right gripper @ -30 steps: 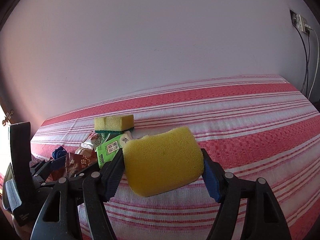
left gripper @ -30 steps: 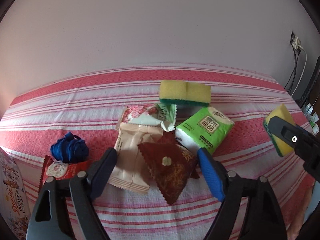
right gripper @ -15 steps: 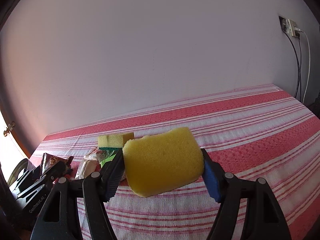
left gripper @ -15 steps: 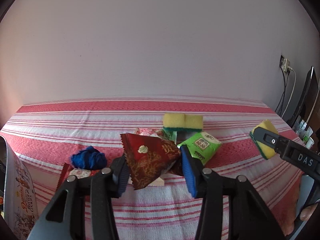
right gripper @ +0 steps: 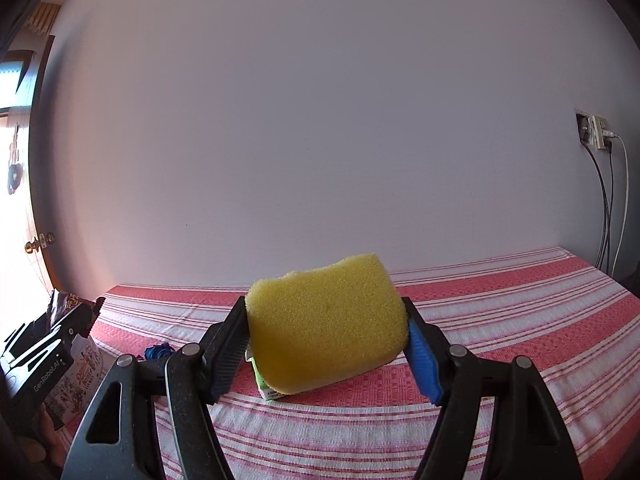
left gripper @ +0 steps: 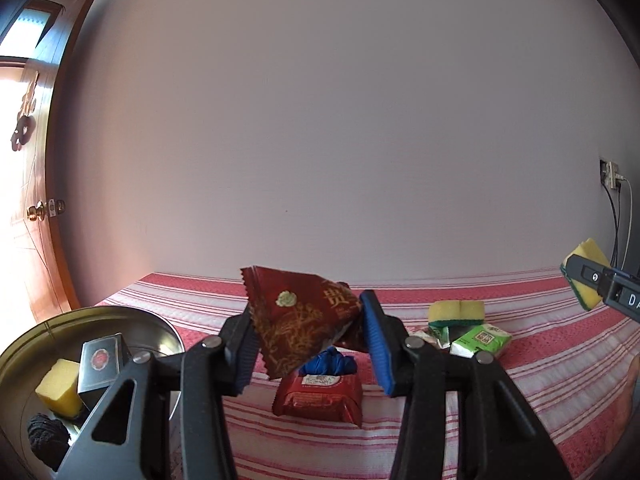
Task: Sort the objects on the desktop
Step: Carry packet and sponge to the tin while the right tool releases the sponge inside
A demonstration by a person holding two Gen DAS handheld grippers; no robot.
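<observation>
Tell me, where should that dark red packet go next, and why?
Probably left and down toward the metal tray. The left gripper holds the red packet clear of the cloth, and the tray already holds sorted things: a sponge piece and a small box.

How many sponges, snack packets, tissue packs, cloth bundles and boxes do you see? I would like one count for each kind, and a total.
Sponges: 3 (one in right gripper, one on cloth, one in metal bowl)
Snack packets: 3 (dark red in left gripper, red, white)
Tissue packs: 1
Cloth bundles: 2 (blue, black)
Boxes: 1
Total: 10
</observation>
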